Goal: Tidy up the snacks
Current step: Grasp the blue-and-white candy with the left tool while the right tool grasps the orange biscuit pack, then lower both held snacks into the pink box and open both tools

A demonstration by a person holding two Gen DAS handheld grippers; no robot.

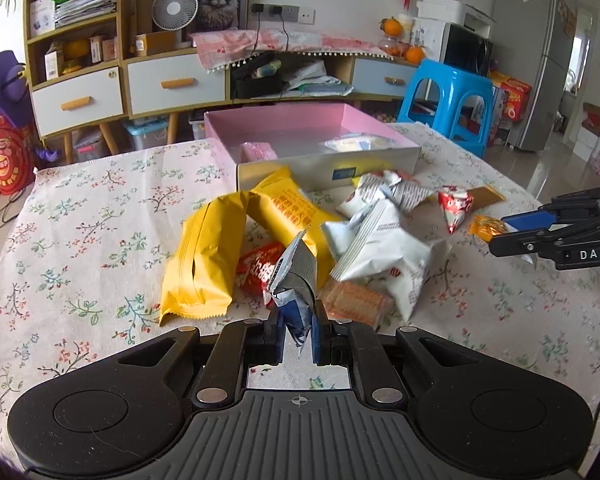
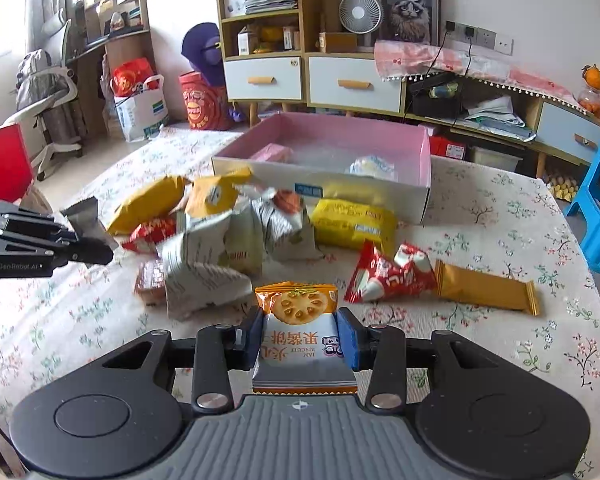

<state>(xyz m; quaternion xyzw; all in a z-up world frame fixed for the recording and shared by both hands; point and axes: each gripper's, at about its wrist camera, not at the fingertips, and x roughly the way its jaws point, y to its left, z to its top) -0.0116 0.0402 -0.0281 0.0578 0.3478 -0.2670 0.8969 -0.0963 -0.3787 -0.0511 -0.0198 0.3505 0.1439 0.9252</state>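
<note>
My left gripper (image 1: 296, 320) is shut on a thin silver-and-blue snack packet (image 1: 294, 280), held on edge above the table. My right gripper (image 2: 303, 334) is shut on an orange-and-white jam biscuit packet (image 2: 300, 320), its pads pressing both sides. A heap of snacks lies ahead: yellow packets (image 1: 204, 256), white striped packets (image 1: 384, 244), red packets (image 2: 384, 272) and a flat orange bar (image 2: 486, 286). Beyond the heap stands the pink-lined box (image 1: 260, 120) with a pink packet (image 2: 274, 152) and a pale packet (image 2: 374, 166) inside. Each gripper shows in the other's view, the right gripper (image 1: 500, 236) and the left gripper (image 2: 96, 246).
A floral cloth (image 1: 80, 216) covers the table. A blue plastic stool (image 1: 448, 100) stands past the right corner. Cabinets with drawers (image 2: 340, 80) line the far wall, and a red bag (image 2: 198, 98) sits on the floor.
</note>
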